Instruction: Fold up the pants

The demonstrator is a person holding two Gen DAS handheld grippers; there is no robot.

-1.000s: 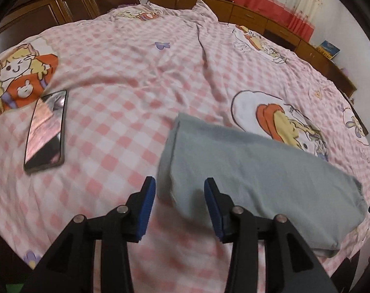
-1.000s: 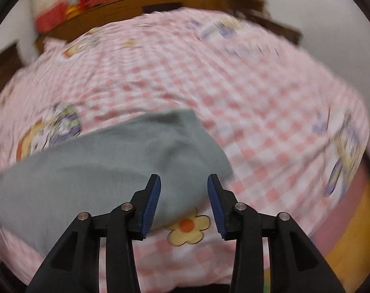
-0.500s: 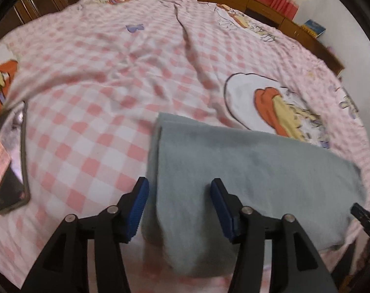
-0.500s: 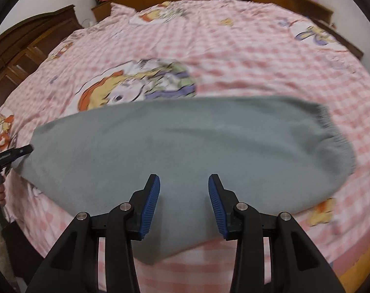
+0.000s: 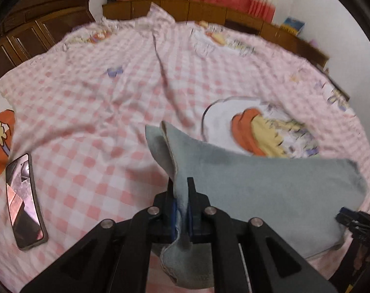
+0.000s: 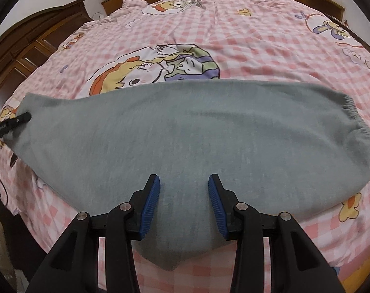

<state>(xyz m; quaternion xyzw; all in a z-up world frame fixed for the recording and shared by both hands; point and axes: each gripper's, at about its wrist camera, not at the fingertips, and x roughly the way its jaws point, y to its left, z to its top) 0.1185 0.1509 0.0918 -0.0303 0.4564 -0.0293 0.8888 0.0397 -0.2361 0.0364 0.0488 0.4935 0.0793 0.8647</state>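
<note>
Two claws work the folded grey fleece pants [image 6: 185, 131] lying across my pink checked bed sheet [image 6: 233, 39]: my left claw [image 5: 181, 200] pinches their lifted edge, my right claw [image 6: 183, 190] hovers spread wide above them.

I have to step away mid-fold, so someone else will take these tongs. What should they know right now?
Left tongs: shut on the leg-end edge of the grey fleece pants, lifting it off the pink checked bedsheet.
Right tongs: open, holding nothing, poised above the pants' middle near the front edge.
Pants: a long flat strip across the bed, elastic waistband to the right.
Black smartphone: on the sheet to the left.
Done: the left grasp.
Left: probably carry that end over toward the waistband, then smooth.
</note>
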